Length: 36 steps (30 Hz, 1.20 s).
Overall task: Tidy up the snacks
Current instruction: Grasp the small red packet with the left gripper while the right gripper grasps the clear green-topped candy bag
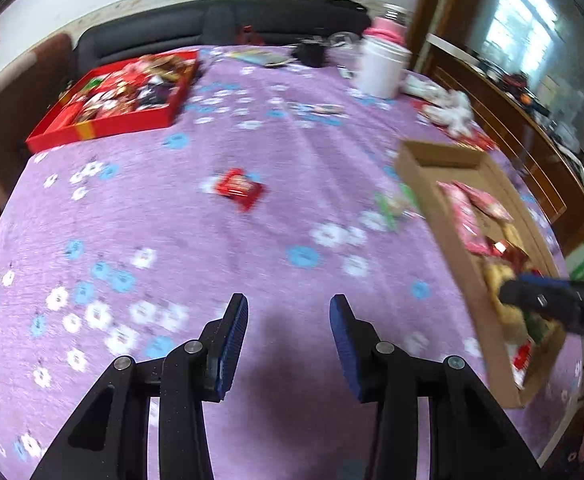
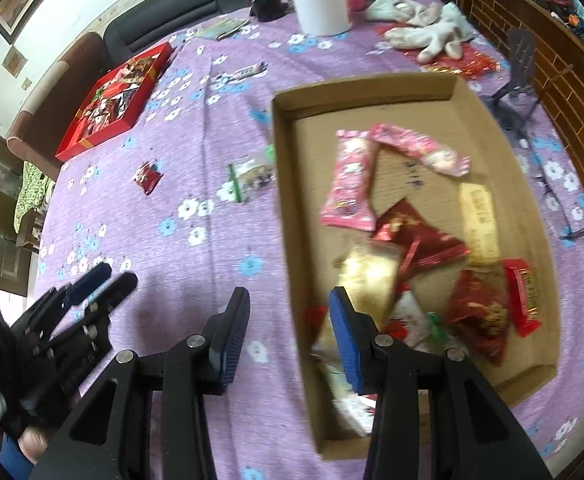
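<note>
Across the purple tabletop sit two trays: one red box upper left, one cardboard tray of snacks right. Two loose packets lie between: red, green. Left tool hovers spread, empty; right tool spread over the tray's near edge.

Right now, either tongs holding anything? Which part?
Nothing held. Left tongs open and empty over the purple tablecloth. Right tongs open, empty, straddling the cardboard tray wall.
</note>
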### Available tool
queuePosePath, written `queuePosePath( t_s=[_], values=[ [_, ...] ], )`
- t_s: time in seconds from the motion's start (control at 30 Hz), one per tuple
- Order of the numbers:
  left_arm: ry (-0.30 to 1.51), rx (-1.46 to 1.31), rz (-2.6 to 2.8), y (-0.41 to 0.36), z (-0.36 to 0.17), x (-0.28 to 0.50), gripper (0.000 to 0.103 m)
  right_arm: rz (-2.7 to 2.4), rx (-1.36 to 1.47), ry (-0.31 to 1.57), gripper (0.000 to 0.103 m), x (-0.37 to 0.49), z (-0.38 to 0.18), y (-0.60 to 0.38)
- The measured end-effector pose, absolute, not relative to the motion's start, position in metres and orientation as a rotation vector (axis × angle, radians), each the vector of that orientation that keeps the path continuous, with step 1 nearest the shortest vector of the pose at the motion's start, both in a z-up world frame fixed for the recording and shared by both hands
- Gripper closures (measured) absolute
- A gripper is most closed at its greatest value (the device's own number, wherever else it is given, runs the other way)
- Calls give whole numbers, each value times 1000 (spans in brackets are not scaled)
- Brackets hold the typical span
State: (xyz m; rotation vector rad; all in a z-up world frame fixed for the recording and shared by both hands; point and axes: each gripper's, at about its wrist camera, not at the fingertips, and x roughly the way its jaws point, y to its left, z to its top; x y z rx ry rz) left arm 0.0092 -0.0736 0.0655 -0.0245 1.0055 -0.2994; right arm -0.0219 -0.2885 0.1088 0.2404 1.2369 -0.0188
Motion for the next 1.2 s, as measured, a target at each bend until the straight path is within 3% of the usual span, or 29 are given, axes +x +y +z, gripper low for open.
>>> queuePosePath(
  t_s=[0.27,0.5,0.67,0.73,0.83,1.2],
  values=[
    [1055,-104,-271,-45,57,88,58,-55,294,1231,63,-19,109,-286],
    [1097,-111,-307,-62,42,133,43,-129,321,1233,63,-32,108,-302],
    [1083,-14,-293,-79,30,141,43,-168,340,1227,63,-34,110,-311],
    [1060,40,-278,-83,30,139,66,-166,342,1226,63,-32,111,-310],
    [1040,45,-288,-77,29,132,79,-139,349,1218,63,-24,114,-305],
    [1057,34,-317,-40,27,57,82,56,294,1225,63,66,114,-258]
  ],
)
